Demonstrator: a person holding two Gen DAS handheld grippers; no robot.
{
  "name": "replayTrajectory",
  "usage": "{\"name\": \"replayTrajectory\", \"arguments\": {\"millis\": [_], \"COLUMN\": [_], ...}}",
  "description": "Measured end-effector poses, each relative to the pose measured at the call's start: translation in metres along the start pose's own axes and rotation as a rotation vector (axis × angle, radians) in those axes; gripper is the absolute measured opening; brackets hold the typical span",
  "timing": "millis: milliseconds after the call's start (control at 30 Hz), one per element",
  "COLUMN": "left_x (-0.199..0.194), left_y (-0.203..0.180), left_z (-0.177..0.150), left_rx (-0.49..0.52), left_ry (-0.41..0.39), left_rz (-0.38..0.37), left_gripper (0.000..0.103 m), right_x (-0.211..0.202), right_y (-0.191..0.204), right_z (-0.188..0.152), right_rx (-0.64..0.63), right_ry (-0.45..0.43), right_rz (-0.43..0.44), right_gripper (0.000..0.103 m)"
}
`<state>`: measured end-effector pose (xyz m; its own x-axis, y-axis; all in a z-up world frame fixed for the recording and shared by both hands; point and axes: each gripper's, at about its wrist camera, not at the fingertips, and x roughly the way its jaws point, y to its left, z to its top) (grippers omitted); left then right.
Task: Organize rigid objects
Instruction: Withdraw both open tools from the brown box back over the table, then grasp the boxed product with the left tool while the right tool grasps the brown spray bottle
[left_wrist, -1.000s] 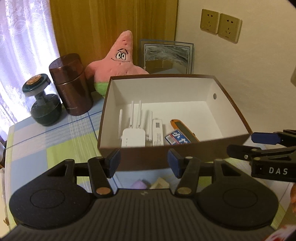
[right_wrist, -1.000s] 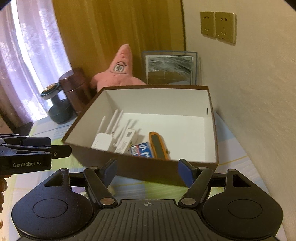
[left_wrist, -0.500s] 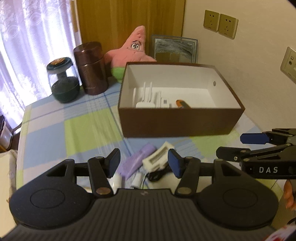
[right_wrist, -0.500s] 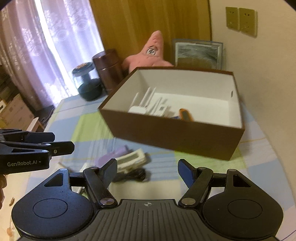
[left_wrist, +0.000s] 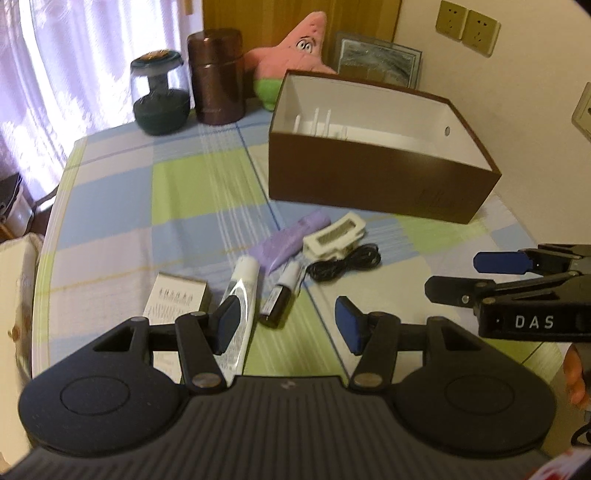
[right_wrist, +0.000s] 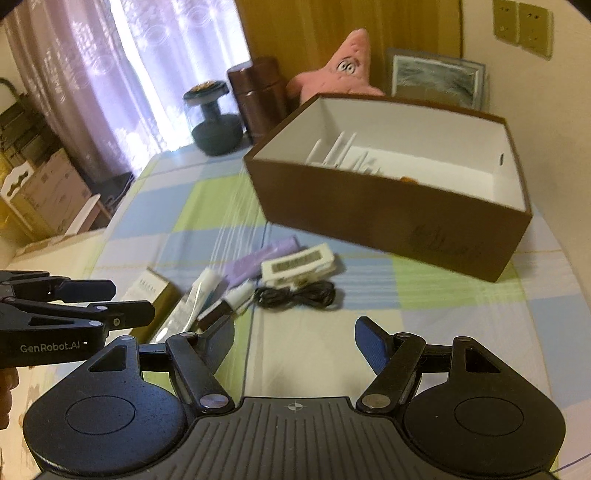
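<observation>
Bare checked cloth lies open on the bench (left_wrist: 177, 192) left of the brown box (left_wrist: 369, 184), whose tall wall blocks the far right. The clutter is tight: tube (left_wrist: 240, 295), marker (left_wrist: 280, 295), purple case (left_wrist: 288, 240), white clip (left_wrist: 334, 236), black cable (left_wrist: 343, 262). The top stays open.

Home room, lace curtains (left_wrist: 55, 74), plush star toy (left_wrist: 295, 48), checked tablecloth (left_wrist: 129, 206)

An open brown box (left_wrist: 369, 181) with a white inside stands on the counter (left_wrist: 177, 184), holding white antennae (left_wrist: 317, 118). Before it lie a purple case (left_wrist: 291, 240), a white clip-like device (left_wrist: 334, 236), a coiled black cable (left_wrist: 343, 262), a white tube (left_wrist: 240, 291), a small dark bottle (left_wrist: 279, 295) and a printed carton (left_wrist: 177, 295).
</observation>
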<state>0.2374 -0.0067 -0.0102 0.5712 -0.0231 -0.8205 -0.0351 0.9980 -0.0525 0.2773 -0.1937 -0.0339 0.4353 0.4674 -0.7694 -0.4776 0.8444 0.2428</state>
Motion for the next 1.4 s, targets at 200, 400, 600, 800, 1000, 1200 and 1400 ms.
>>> {"name": "replayTrajectory", "arguments": {"millis": [200,400,600,800,1000,1200,1400], "left_x": [0.0,0.002,0.003,0.004,0.007,0.01,0.016], "left_y": [0.005,0.011,0.016,0.023,0.031,0.042,0.056], "left_z": [-0.017,-0.03,-0.039,-0.045,-0.049,-0.052,-0.052], "left_rx": [-0.024,-0.047,-0.06,-0.076,-0.083,-0.077,-0.047], "left_ry": [0.018,0.05,0.065,0.077,0.087,0.087,0.078], "left_rz": [0.015,0.037,0.067,0.084,0.096,0.099,0.11], "left_gripper": [0.053,0.053,0.053,0.053,0.053,0.053,0.053], "right_x": [0.009,0.019,0.027,0.037,0.046,0.053,0.064], "right_y": [0.011,0.019,0.029,0.036,0.042,0.044,0.047], "right_z": [-0.013,-0.019,-0.024,-0.028,-0.028,-0.025,-0.02], "right_rx": [-0.031,-0.055,-0.078,-0.087,-0.078,-0.046,-0.013], "right_ry": [0.041,0.076,0.1,0.125,0.137,0.137,0.126], "right_rz": [0.018,0.036,0.056,0.067,0.069,0.059,0.046], "right_gripper": [0.069,0.069,0.069,0.069,0.069,0.069,0.069]}}
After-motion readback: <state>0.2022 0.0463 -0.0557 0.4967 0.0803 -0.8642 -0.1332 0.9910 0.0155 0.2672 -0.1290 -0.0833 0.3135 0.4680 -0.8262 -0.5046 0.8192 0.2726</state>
